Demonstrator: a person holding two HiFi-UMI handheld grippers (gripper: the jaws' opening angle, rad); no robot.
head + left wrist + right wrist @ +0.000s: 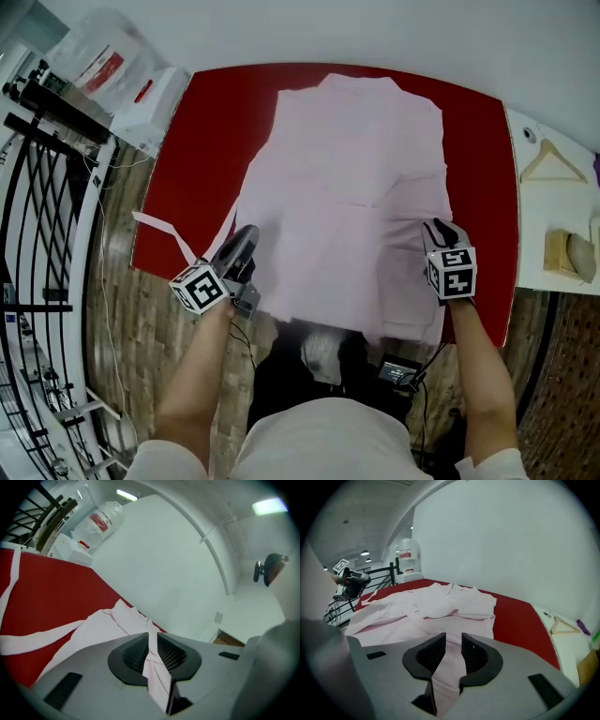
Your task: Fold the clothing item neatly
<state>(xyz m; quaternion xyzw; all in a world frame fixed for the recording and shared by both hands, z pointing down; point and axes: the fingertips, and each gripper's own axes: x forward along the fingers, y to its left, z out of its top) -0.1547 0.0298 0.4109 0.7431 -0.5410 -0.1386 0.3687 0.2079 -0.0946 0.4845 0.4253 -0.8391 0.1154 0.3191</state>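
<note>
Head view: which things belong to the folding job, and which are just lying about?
In the job: pink garment; red table under it; left hand-held gripper and right hand-held gripper, each clamped on the garment.
Lying about: wooden hanger on the white side table; plastic bags; black railing.

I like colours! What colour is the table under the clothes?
The table is red, clearest in the head view, around the pale pink garment.
</note>
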